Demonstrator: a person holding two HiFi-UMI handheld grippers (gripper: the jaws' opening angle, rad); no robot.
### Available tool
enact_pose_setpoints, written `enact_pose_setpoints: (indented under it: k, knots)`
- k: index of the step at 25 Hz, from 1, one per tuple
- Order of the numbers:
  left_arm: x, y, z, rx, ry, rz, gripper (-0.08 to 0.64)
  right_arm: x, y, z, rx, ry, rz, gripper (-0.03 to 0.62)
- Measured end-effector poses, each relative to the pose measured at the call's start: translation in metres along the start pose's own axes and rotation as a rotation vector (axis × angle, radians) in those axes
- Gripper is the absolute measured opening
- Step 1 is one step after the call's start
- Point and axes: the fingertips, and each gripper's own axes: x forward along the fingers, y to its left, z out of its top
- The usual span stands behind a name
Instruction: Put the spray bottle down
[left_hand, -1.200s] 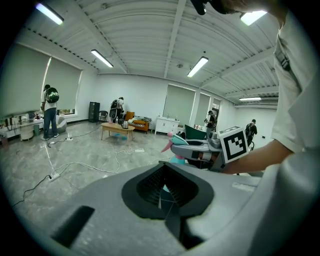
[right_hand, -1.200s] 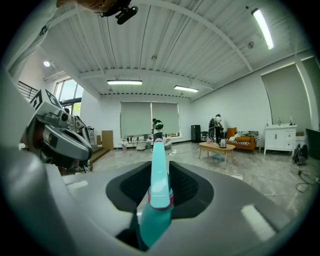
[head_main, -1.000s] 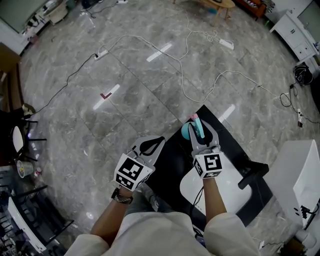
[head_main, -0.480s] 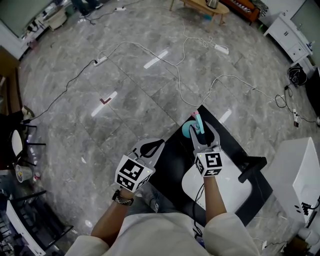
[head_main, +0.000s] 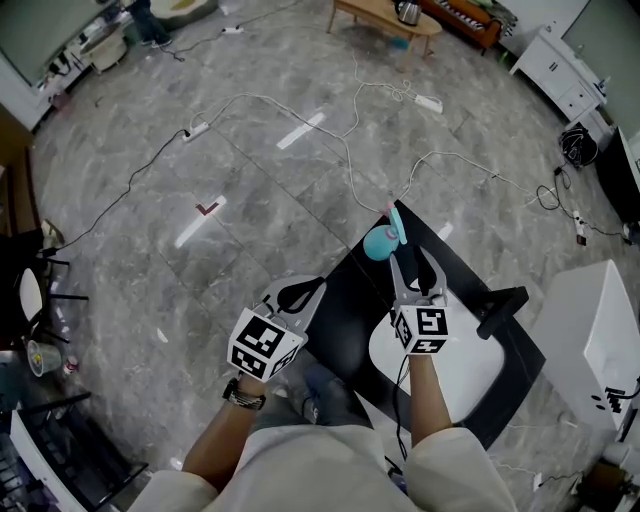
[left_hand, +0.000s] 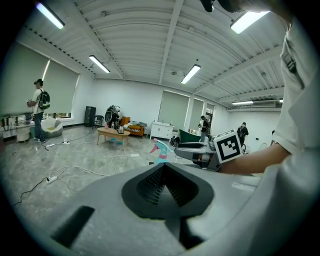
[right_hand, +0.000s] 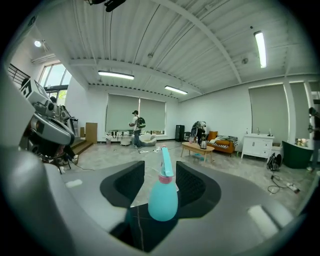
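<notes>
right gripper: jaws opening wide, pads clear of teal pear-shaped plastic spray bottle | bottle: upright between those jaws, far corner of black tabletop | left gripper: jaws closed together, empty

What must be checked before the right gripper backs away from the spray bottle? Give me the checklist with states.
1. Spray bottle upright on the black table: ok.
2. Right gripper jaws off the bottle: ok; they are opening, with gaps on both sides and the bottle between them.
3. Bottle well in from the table edge: not ok; it stands near a corner.
4. Left gripper out of the way, jaws shut, empty: ok.
5. Nozzle clear of the jaws for a straight pull-back: cannot tell.
</notes>
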Motion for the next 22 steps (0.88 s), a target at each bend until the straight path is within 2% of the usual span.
enact_pose_setpoints:
  k: [4, 10, 22]
  knots:
    - [-0.023, -0.011, 0.005, 0.02, -0.02, -0.016, 0.005, -0.03, 0.014, 0.011, -0.007, -0.002, -0.032, 0.189]
    - [-0.061, -0.03, 0.009, 0.059, -0.047, -0.045, 0.005, -0.079, 0.042, 0.027, -0.013, 0.001, -0.083, 0.139]
    - [-0.144, -0.067, 0.014, 0.125, -0.12, -0.094, 0.005, -0.197, 0.118, 0.073, -0.013, -0.079, -0.158, 0.084]
